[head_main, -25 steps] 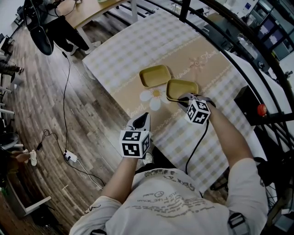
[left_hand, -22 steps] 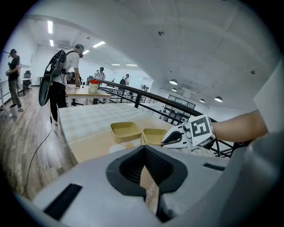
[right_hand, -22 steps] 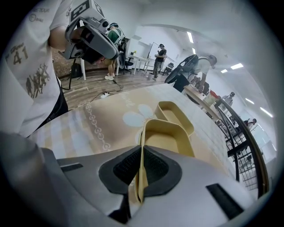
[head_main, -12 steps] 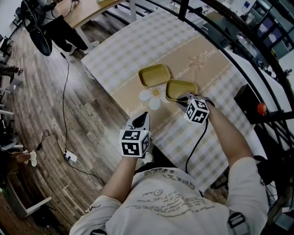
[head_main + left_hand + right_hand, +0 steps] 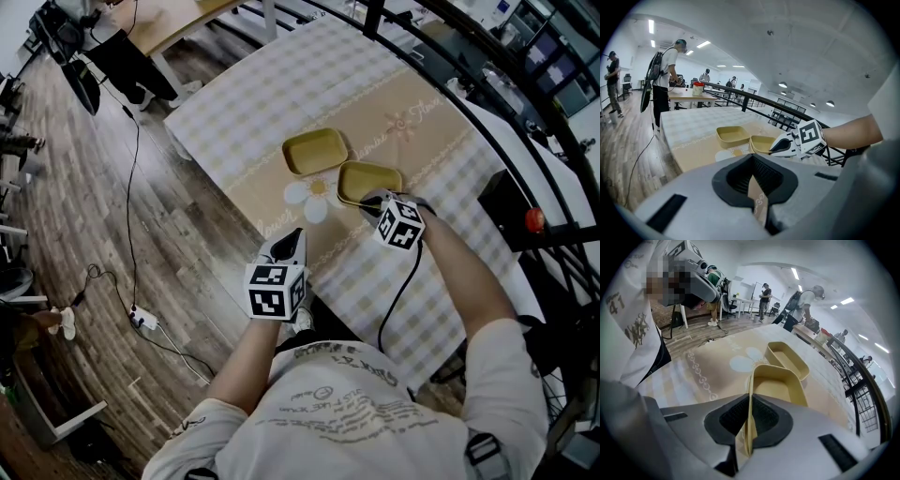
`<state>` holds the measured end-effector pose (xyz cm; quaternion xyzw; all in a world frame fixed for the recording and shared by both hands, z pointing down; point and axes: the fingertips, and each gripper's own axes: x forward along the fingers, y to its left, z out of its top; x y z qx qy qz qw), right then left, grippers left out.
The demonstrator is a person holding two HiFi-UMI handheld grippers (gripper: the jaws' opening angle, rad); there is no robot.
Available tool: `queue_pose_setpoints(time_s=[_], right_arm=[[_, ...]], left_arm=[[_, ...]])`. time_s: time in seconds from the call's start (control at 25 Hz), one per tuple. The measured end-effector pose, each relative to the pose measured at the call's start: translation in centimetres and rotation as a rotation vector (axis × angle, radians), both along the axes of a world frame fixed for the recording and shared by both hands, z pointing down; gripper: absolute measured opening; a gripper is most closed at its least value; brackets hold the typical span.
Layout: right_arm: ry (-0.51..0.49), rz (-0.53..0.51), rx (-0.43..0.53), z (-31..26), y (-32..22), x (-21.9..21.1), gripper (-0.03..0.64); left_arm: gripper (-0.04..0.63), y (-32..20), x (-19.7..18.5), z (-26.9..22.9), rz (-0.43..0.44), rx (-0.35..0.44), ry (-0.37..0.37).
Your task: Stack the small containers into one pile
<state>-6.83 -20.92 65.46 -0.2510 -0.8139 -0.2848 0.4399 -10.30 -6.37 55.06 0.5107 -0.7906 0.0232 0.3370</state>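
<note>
Hand-held gripper (image 5: 749,430) pinching yellow container (image 5: 780,385) by rim, second container (image 5: 788,359) beside

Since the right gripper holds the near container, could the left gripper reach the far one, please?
Probably yes: only bare cloth lies between the left gripper and the far container.

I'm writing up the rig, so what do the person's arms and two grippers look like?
Both the left gripper and right gripper have pale grey shells, black ribbed fingers and a white cube with black square markers. A black cable trails from the right one. The person wears a light printed T-shirt with short sleeves.
</note>
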Motion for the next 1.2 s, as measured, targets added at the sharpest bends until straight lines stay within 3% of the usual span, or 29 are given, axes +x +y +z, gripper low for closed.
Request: queue_pose_setpoints(time_s=[0.16,0.32,0.72,0.88,1.04,1.2], right_arm=[[0.005,0.012,-0.003,0.1,-0.1,0.1,0.023],[0.012,0.021,-0.009,-0.3,-0.1,0.2,0.117],[-0.039,0.078,-0.054,-2.3,0.3,-0.1,0.141],[-0.096,0.158,-0.088,-4.0,0.1,-0.3,0.136],[-0.207,0.301,-0.128,-6.4,-1.1,-0.3,0.033],[-0.338,0.47,-0.21,-9.2,-2.3,0.1,0.004]], left_arm=[[0.005,-0.2,0.2,0.0,0.005,0.002,-0.001],[0.005,-0.3,0.2,-0.4,0.007,0.006,-0.003],[0.005,-0.3,0.7,-1.1,0.019,0.02,-0.017],[0.005,-0.1,1.0,-1.8,0.023,0.027,-0.025],[0.005,0.2,1.5,-2.6,0.031,0.041,-0.043],[0.005,0.3,2.0,-3.6,0.039,0.06,-0.064]])
